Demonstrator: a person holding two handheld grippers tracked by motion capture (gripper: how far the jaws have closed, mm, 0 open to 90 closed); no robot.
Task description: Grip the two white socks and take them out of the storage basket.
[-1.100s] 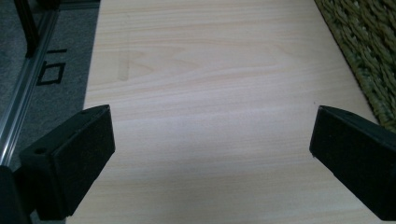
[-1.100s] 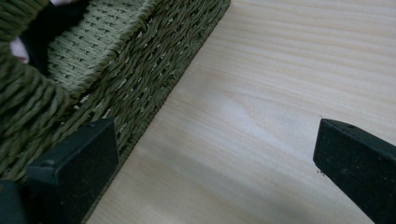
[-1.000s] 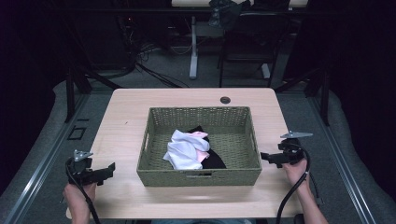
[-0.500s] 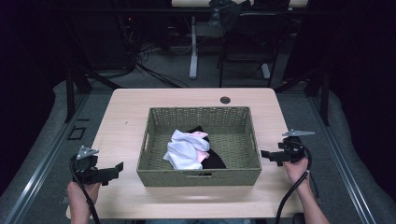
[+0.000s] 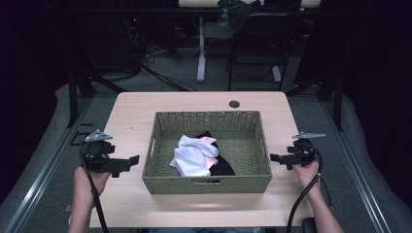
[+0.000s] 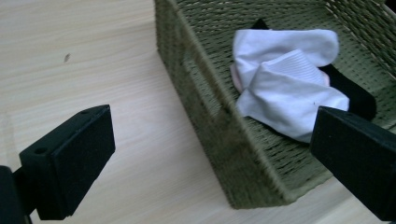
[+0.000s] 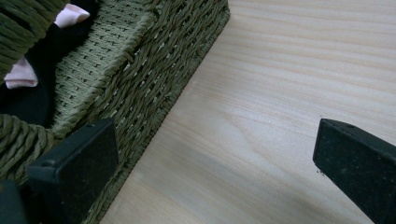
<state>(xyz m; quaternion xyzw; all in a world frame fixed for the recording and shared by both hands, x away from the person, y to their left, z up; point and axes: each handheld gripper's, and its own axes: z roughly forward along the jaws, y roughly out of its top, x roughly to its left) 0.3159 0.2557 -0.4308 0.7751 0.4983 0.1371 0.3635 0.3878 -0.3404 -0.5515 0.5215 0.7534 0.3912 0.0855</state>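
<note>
Flanking basket point(image 5: 209, 182), left tool point(image 5: 127, 162), right tool point(image 5: 278, 158) agape

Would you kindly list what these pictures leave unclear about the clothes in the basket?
- Black garment: high view, mostly under the white socks; its kind cannot be told.
- Pink item: right gripper view, cut off by the basket rim and the picture's edge.
- How many pieces lie in the pile: left gripper view, the right jaw covers the pile's near end.

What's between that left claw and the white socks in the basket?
The basket's woven left wall stands between the left claw and the white socks, after a bare strip of table. The left gripper view shows this best.
</note>
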